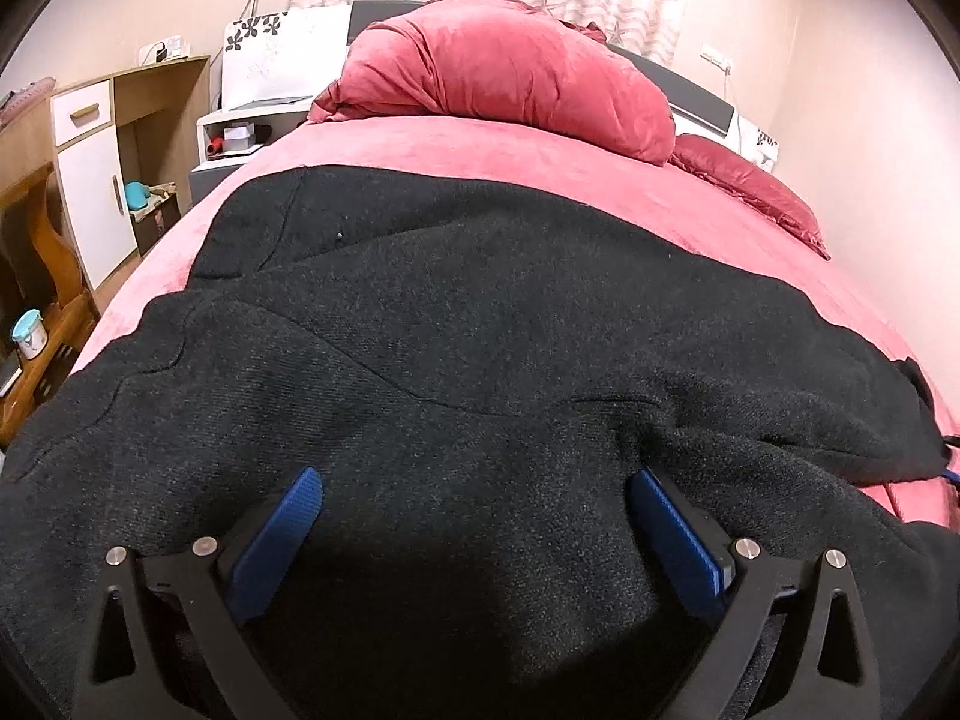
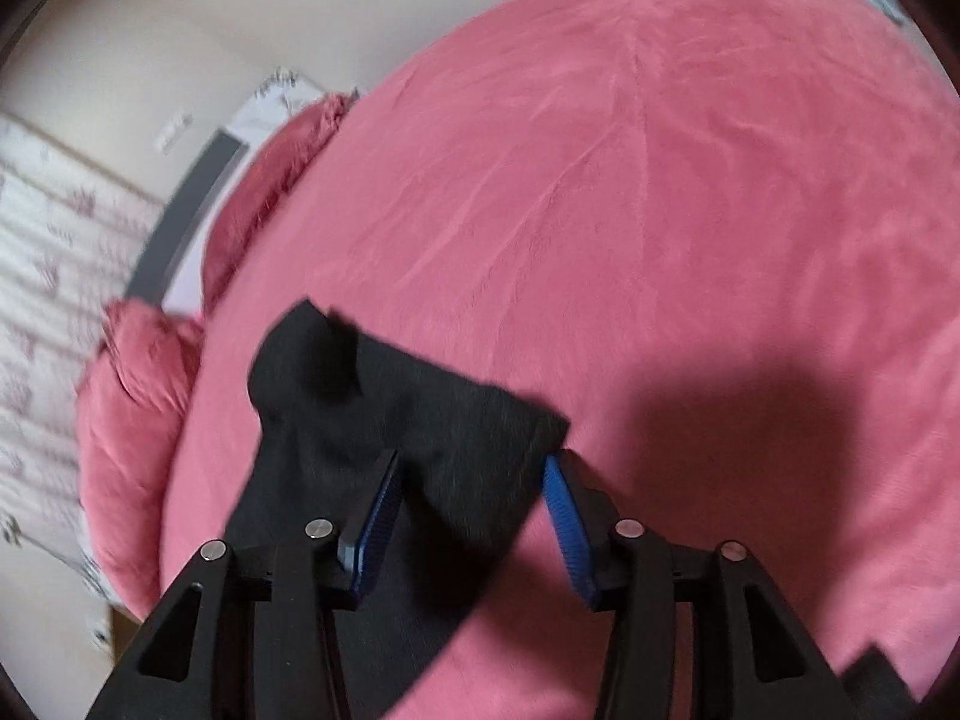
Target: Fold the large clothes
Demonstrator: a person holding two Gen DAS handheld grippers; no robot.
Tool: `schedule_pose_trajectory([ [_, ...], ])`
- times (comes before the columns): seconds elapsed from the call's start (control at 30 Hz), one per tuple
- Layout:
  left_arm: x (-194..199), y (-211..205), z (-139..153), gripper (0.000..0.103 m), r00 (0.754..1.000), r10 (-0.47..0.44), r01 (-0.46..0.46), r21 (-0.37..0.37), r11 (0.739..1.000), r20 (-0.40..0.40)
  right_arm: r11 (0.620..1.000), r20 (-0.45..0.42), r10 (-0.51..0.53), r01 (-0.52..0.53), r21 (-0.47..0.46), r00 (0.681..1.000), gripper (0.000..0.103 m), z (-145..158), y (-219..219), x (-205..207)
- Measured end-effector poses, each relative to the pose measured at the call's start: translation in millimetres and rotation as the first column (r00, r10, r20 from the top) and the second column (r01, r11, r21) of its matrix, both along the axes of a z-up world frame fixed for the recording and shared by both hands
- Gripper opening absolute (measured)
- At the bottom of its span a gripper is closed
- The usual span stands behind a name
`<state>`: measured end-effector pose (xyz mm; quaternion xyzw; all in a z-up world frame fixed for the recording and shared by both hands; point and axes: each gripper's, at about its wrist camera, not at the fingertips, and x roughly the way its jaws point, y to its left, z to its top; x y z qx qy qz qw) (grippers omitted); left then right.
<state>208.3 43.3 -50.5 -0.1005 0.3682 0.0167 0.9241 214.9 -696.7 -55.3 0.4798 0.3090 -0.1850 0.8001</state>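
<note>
A large black coat (image 1: 456, 348) lies spread across the pink bed (image 1: 480, 144), with one layer folded over another. My left gripper (image 1: 474, 480) is open, its blue pads wide apart just above the coat's near part. In the right wrist view, a narrow end of the black coat (image 2: 384, 408), with a darker flap near its tip, lies on the pink bed cover (image 2: 660, 210). My right gripper (image 2: 471, 465) is open, its blue pads on either side of that end; whether they touch the cloth is unclear.
A rolled red duvet (image 1: 510, 66) and a red pillow (image 1: 750, 186) lie at the head of the bed. A white bedside shelf (image 1: 240, 132) and wooden cabinets (image 1: 90, 168) stand to the left. A wall runs along the right side.
</note>
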Motion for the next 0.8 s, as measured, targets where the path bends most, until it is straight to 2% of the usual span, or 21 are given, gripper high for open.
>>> schedule_pose_trajectory([
  [0.07,1,1,-1,0.103,1.000,-0.002,0.002,-0.005,1.000,-0.002,1.000,0.042,-0.017,0.017,0.010,0.999,0.050,-3,-3,5],
  [0.1,1,2,-1,0.103,1.000,-0.004,0.004,-0.008,1.000,-0.002,1.000,0.062,-0.016,0.015,0.020,0.998,0.036,-4,-4,4],
  [0.13,1,2,-1,0.103,1.000,-0.004,0.004,-0.008,1.000,-0.002,1.000,0.080,-0.005,0.003,0.030,0.997,0.013,-5,-4,6],
  [0.2,1,2,-1,0.103,1.000,-0.004,0.004,-0.008,1.000,-0.003,0.999,0.080,0.031,-0.034,0.037,0.996,0.014,-3,-3,8],
  [0.27,1,3,-1,0.103,1.000,-0.004,0.004,-0.008,1.000,-0.004,0.999,0.115,0.038,-0.037,-0.007,0.993,0.013,12,0,3],
  [0.4,1,3,-1,0.103,1.000,-0.005,0.005,-0.008,1.000,-0.002,0.990,0.218,0.038,-0.008,-0.138,0.975,0.012,67,3,-23],
  [0.5,1,3,-1,0.103,1.000,-0.005,0.005,-0.009,1.000,-0.002,0.976,0.228,0.047,0.004,-0.217,0.972,0.012,91,4,-47],
  [0.57,1,3,-1,0.103,1.000,-0.006,0.006,-0.010,1.000,-0.002,0.976,0.154,0.044,-0.009,-0.217,0.987,0.012,82,1,-53],
  [0.6,1,3,-1,0.103,1.000,-0.006,0.006,-0.010,1.000,-0.003,0.980,0.085,0.028,-0.011,-0.198,0.996,0.013,70,-3,-54],
  [0.7,3,3,-1,0.103,1.000,-0.007,0.007,-0.012,1.000,-0.005,0.999,-0.112,-0.026,0.022,-0.037,0.993,0.025,15,-19,-62],
  [0.73,3,3,-1,0.103,1.000,-0.007,0.007,-0.012,1.000,-0.005,0.997,-0.123,-0.082,0.081,-0.010,0.989,0.026,2,-24,-75],
  [0.8,4,4,-1,0.103,1.000,-0.007,0.007,-0.014,1.000,-0.006,0.988,-0.021,-0.151,0.152,0.035,0.988,0.034,0,-26,-97],
])
